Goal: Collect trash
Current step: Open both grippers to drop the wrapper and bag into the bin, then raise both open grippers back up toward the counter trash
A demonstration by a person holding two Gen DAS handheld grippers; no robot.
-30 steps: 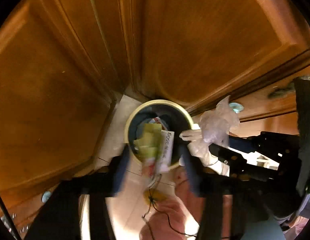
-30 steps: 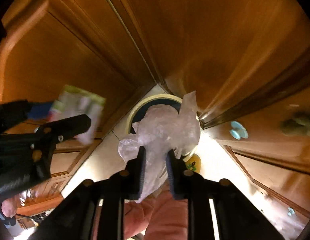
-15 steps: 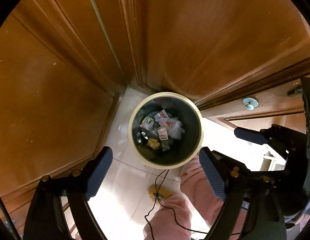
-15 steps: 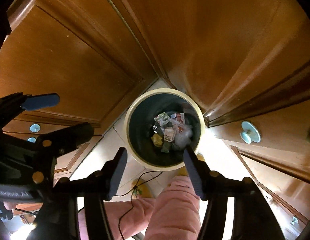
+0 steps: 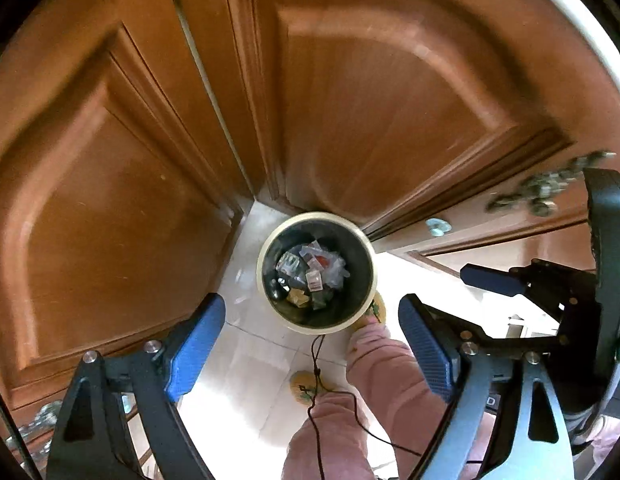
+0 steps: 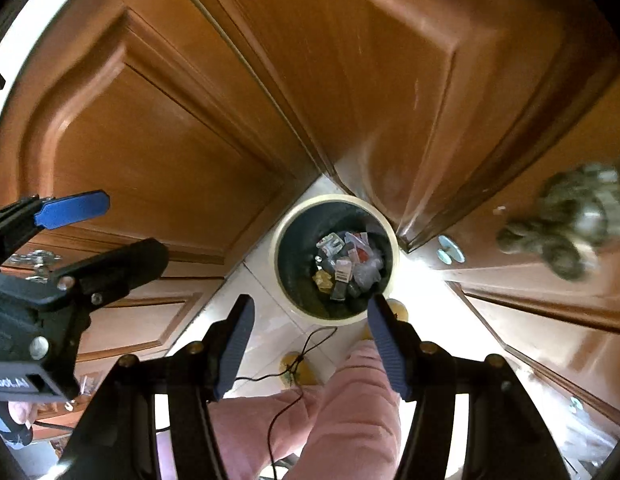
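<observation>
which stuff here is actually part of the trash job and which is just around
Part of the job:
- trash bin
- wrappers and plastic inside it
- left gripper, open, empty
- right gripper, open, empty

Just around:
- wooden cabinet doors
- round knob
- black cable
- yellow slippers
- pale floor tiles

Each gripper is a black frame of flat angled struts ending in two long fingers faced with blue ribbed pads. On the left gripper (image 5: 312,344), silver round-headed screws sit at the joints behind the pads (image 5: 195,346), and the struts have triangular cut-outs. The right gripper (image 6: 310,344) carries darker blue pads (image 6: 386,344) and brass-toned screws at its joints. A block on the left gripper's body bears white lettering, too small to read. The person wears loose pink trousers (image 6: 350,412) of soft fabric and yellow slippers (image 5: 303,386) with a small green pattern. A thin black cable (image 5: 316,396) hangs down in front of the trousers.
</observation>
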